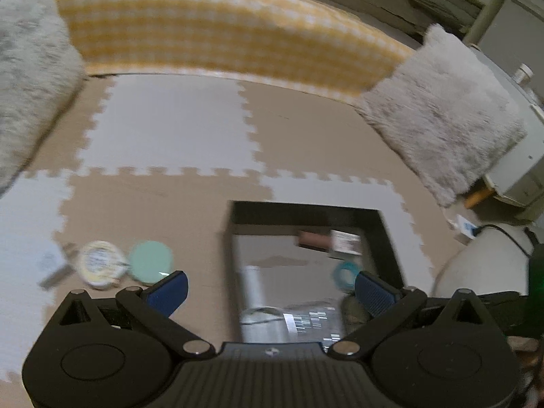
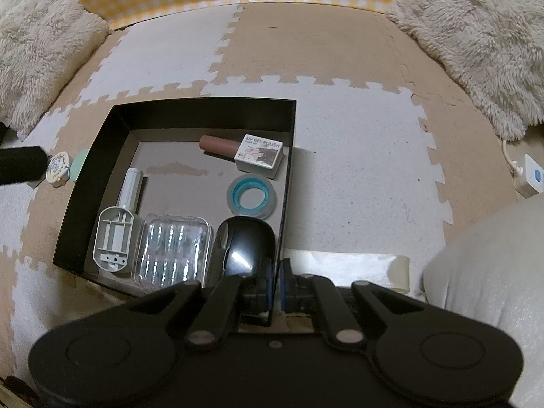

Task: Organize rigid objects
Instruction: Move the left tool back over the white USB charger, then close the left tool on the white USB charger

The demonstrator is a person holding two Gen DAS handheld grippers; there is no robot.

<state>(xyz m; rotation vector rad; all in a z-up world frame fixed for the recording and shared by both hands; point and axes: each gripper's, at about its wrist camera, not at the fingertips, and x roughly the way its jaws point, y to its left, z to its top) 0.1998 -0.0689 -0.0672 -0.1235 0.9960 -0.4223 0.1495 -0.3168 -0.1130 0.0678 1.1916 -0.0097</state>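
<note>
While the right gripper (image 2: 274,294) pinches the black box (image 2: 102,156) wall, steadying it, the left gripper (image 1: 268,289) hangs empty, jaws wide. Beyond its left finger lie two round tins (image 1: 149,261), probably next: swing left, descend.

I'm kneeling in a home living space: I'm looking at interlocking foam floor mats (image 2: 357,156), a yellow gingham cushion (image 1: 217,34), shaggy pillows (image 2: 482,34) lying around, and a power strip (image 2: 530,176) sitting nearby.
</note>
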